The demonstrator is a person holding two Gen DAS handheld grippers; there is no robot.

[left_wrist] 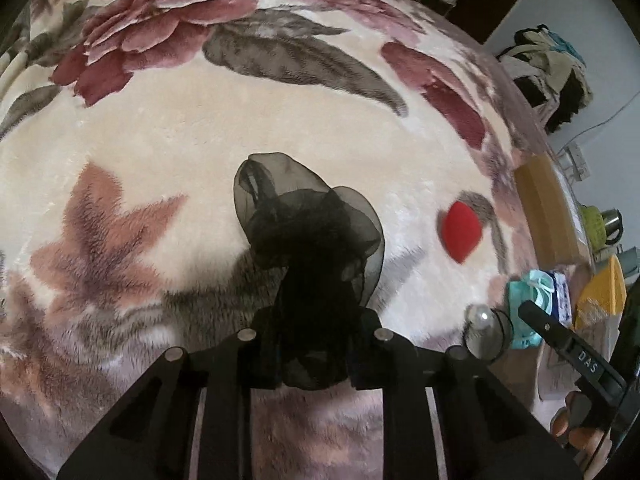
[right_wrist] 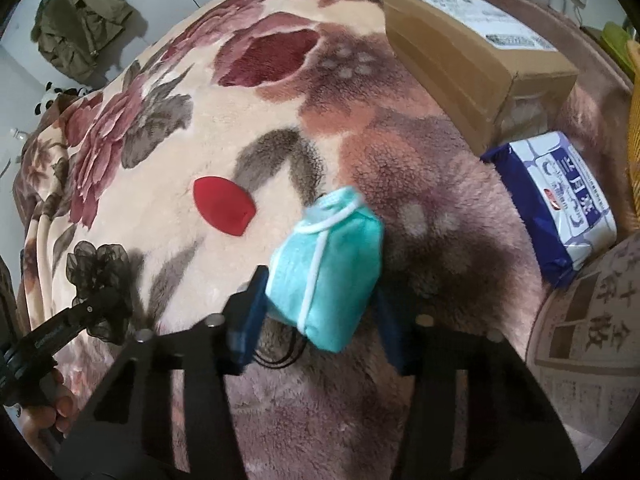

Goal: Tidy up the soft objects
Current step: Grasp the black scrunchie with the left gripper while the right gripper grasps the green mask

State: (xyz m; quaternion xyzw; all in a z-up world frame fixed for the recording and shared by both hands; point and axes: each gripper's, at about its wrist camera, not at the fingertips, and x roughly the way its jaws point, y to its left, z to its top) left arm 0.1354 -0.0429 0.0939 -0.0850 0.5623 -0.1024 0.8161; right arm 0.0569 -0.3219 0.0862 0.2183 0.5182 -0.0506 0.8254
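Observation:
My left gripper (left_wrist: 312, 344) is shut on a black sheer organza scrunchie (left_wrist: 308, 232), held over the floral blanket; the scrunchie also shows at the left of the right wrist view (right_wrist: 100, 268). My right gripper (right_wrist: 320, 312) is shut on a folded teal face mask (right_wrist: 328, 264) with white ear loops, held just above the blanket; it also shows in the left wrist view (left_wrist: 528, 300). A red teardrop makeup sponge (right_wrist: 224, 206) lies on the blanket between the two grippers, and in the left wrist view (left_wrist: 460, 232) it lies to the right.
The plush floral blanket (left_wrist: 180, 132) covers the bed. A cardboard box (right_wrist: 472, 48) and a blue tissue pack (right_wrist: 560, 200) lie at the right edge. A round printed tin lid (right_wrist: 592, 320) sits near right. Clothes hang by the wall (right_wrist: 76, 28).

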